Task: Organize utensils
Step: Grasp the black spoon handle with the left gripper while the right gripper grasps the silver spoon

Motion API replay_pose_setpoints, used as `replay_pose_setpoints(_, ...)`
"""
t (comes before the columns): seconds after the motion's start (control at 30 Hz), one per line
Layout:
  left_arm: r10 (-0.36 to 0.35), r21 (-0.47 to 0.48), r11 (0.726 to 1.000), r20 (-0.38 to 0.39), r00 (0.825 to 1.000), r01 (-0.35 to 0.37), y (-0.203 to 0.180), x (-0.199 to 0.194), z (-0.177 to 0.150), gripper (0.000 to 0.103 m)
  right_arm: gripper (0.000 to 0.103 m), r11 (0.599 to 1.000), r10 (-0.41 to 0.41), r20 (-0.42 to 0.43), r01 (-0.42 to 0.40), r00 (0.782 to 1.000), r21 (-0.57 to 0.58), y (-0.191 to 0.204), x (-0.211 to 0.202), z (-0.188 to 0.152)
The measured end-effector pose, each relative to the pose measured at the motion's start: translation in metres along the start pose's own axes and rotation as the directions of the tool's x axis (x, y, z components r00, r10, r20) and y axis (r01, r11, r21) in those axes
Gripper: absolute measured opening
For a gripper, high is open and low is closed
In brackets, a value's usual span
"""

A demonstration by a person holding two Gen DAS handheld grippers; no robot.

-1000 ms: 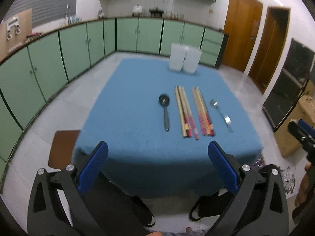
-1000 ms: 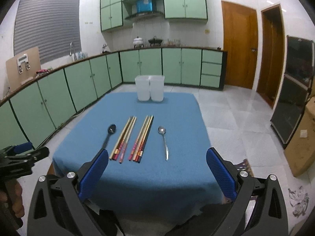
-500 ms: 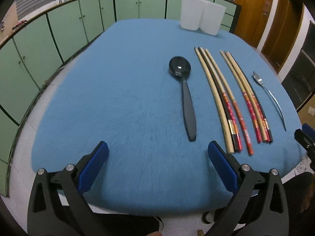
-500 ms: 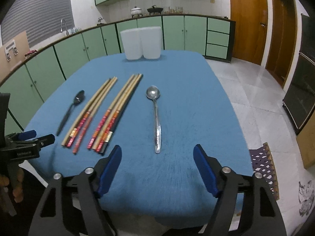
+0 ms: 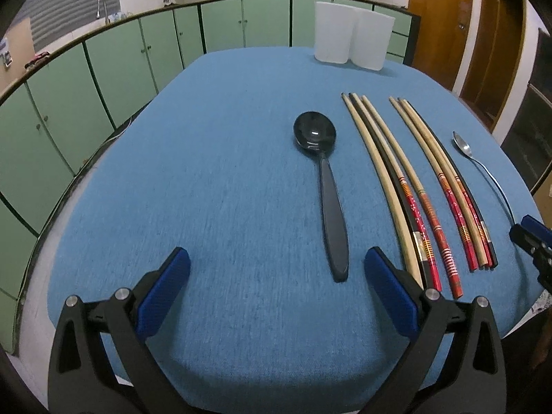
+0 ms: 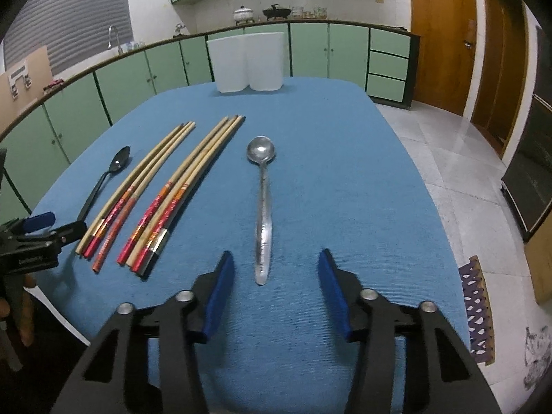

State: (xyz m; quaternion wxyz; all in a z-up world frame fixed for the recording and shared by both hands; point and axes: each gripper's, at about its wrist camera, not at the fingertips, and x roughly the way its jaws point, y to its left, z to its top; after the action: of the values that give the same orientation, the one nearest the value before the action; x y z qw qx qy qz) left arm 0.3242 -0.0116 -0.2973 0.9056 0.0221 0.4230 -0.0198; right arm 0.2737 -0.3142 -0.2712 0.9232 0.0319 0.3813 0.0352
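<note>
On the blue table [image 5: 224, 172] lie a black spoon [image 5: 329, 200], two bundles of chopsticks [image 5: 403, 189] and a metal spoon [image 5: 483, 169]. My left gripper [image 5: 276, 262] is open and empty, with the black spoon's handle end just ahead of its right finger. In the right wrist view the metal spoon [image 6: 263, 207] lies straight ahead of my open, empty right gripper [image 6: 276, 265], its handle end between the fingertips. The chopsticks [image 6: 165, 189] and the black spoon [image 6: 107, 179] lie to its left.
Two white containers [image 5: 352, 38] stand side by side at the table's far edge; they also show in the right wrist view [image 6: 246, 62]. Green cabinets ring the room. Tiled floor and wooden doors are to the right.
Both grippers have moved forward and down toward the table. The right gripper's fingers have narrowed somewhat and now flank the metal spoon's handle end.
</note>
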Motion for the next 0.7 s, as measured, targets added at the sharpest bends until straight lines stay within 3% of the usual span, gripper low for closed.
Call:
replay_pose_setpoints(0.1,-0.011,-0.001,1.000,0.016,1.000,0.011,-0.002,0.000,0.001,0.095,0.038,1.000,0.003,0.009,-0.003,1.000,-0.008,0.001,0.001,-0.001)
replay_pose_setpoints(0.17,-0.019,0.012,1.000,0.031,0.999,0.018,-0.005,-0.003,0.002,0.083,0.035,1.000,0.003,0.018,-0.003,1.000,-0.018,0.004,0.001,-0.001)
replay_pose_setpoints(0.23,-0.029,0.022,0.999,0.035,0.999,0.028,-0.009,-0.004,0.005,0.066,0.032,1.000,0.006,0.024,-0.006,1.000,-0.019,0.005,0.002,-0.001)
replay_pose_setpoints(0.37,-0.040,0.035,0.999,0.042,0.998,0.038,-0.015,-0.006,0.005,0.046,0.028,1.000,0.014,0.036,-0.013,0.999,-0.023,0.005,0.002,-0.003)
replay_pose_setpoints(0.5,-0.076,0.033,0.997,0.039,0.996,0.075,-0.018,-0.009,0.003,0.017,0.018,0.999,0.025,0.039,-0.023,0.999,-0.032,0.006,0.003,-0.003)
replay_pose_setpoints(0.6,-0.102,0.012,0.995,0.029,0.994,0.102,-0.016,-0.007,0.005,0.012,0.009,0.999,0.034,0.037,-0.033,0.999,-0.035,0.007,0.004,-0.002)
replay_pose_setpoints(0.7,-0.127,-0.022,0.992,0.012,0.992,0.128,-0.011,-0.007,0.010,0.012,0.009,0.999,0.040,0.033,-0.039,0.999,-0.027,0.007,0.004,0.000)
